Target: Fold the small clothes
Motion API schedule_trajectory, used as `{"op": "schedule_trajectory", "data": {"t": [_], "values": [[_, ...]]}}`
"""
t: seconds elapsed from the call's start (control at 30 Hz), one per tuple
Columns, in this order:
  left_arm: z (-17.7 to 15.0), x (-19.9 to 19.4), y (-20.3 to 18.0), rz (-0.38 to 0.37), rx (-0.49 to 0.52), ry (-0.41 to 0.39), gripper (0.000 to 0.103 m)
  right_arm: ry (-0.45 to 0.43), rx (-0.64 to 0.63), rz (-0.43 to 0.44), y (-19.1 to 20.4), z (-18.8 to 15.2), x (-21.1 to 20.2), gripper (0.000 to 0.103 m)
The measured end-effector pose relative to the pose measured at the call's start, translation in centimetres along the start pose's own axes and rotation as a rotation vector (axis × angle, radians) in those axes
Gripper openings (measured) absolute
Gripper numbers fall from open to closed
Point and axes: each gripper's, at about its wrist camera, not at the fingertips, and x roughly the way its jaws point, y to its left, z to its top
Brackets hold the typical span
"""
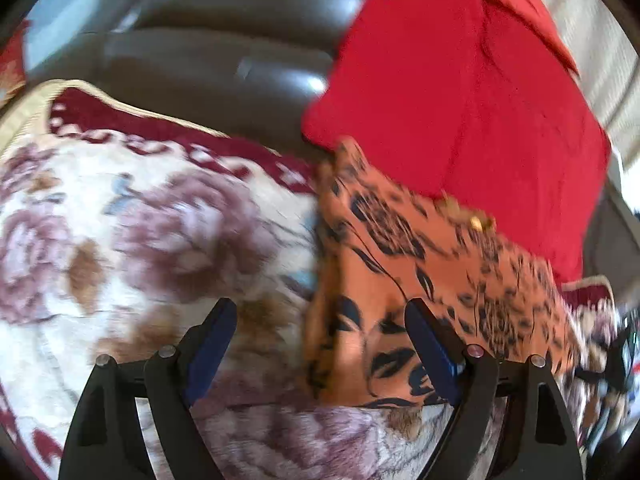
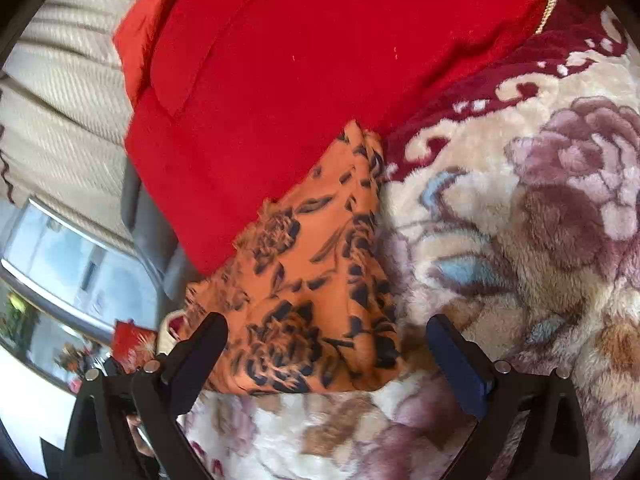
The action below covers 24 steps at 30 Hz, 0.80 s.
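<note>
**Both jaws wide, cloth let go**

My left hand-held gripper (image 1: pixel 320 344) and right hand-held gripper (image 2: pixel 328 354) gape wide, holding nothing. Just ahead lies the folded orange floral garment (image 2: pixel 308 280) on the floral blanket (image 2: pixel 520 220); beyond it the red garment (image 2: pixel 312 60), then a dark leather sofa (image 1: pixel 224 40).

Orange garment with black floral print (image 2: pixel 308 280), folded into a narrow oblong, lying flat on the plush floral blanket (image 2: pixel 520 240) near its maroon-patterned border. Far end tucked under, or against, the red garment (image 2: pixel 320 60). Red garment also folded, flat, overhanging the blanket's corded edge.
</note>
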Motion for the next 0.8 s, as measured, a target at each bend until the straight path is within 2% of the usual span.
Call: {"op": "schedule_trajectory", "data": {"t": [0.07,0.1,0.13,0.17,0.2,0.23,0.27,0.33,0.43,0.5,0.57,0.6,0.7,0.73,0.77,0.8], "values": [[0.5,1.9,-1.3,-0.001,0.040,0.009,0.086,0.032,-0.023,0.025,0.2,1.7,1.7,0.101],[0.7,3.4,-1.9,0.010,0.071,0.048,0.086,0.066,-0.024,0.022,0.4,2.1,2.8,0.100],[0.7,5.0,-2.2,0.047,0.076,0.104,0.086,0.125,-0.019,0.003,0.4,2.5,4.3,0.084],[0.7,6.0,-2.4,0.075,0.071,0.140,0.078,0.210,-0.035,-0.047,0.7,2.5,6.4,0.050],[0.9,6.0,-2.8,0.083,0.083,0.124,0.068,0.244,-0.047,-0.075,0.9,2.4,7.1,0.036],[1.3,5.6,-3.5,0.092,0.112,0.122,0.034,0.262,-0.062,-0.099,1.8,2.5,7.3,0.031],[1.8,5.0,-4.2,0.100,0.137,0.124,0.018,0.268,-0.085,-0.125,3.0,2.7,7.0,0.025],[3.2,2.8,-5.2,0.078,0.128,0.092,0.018,0.241,-0.109,-0.127,4.7,3.2,5.5,0.023],[4.5,-2.7,-7.2,-0.001,0.134,-0.003,0.017,0.164,-0.130,-0.060,8.0,4.0,1.3,0.019],[3.9,-6.9,-8.3,-0.026,0.171,-0.068,0.018,0.143,-0.190,-0.045,10.4,3.0,-1.6,0.019],[2.4,-9.9,-8.4,-0.056,0.191,-0.089,0.019,0.124,-0.210,-0.029,11.5,1.1,-4.5,0.019],[1.1,-10.7,-7.9,-0.064,0.186,-0.080,0.020,0.117,-0.193,-0.026,11.1,-0.4,-5.9,0.019],[-3.8,-9.1,-5.1,-0.066,0.157,-0.002,0.033,0.130,-0.125,-0.072,6.9,-5.6,-7.0,0.035],[-5.8,-7.4,-3.6,-0.021,0.147,0.053,0.045,0.151,-0.096,-0.070,5.3,-7.0,-6.8,0.071],[-7.4,-5.9,-2.1,0.045,0.134,0.113,0.045,0.169,-0.024,-0.105,2.6,-9.1,-6.7,0.091],[-8.4,-4.9,-0.6,0.089,0.116,0.157,0.047,0.164,0.032,-0.159,0.6,-10.6,-7.1,0.090]]}}
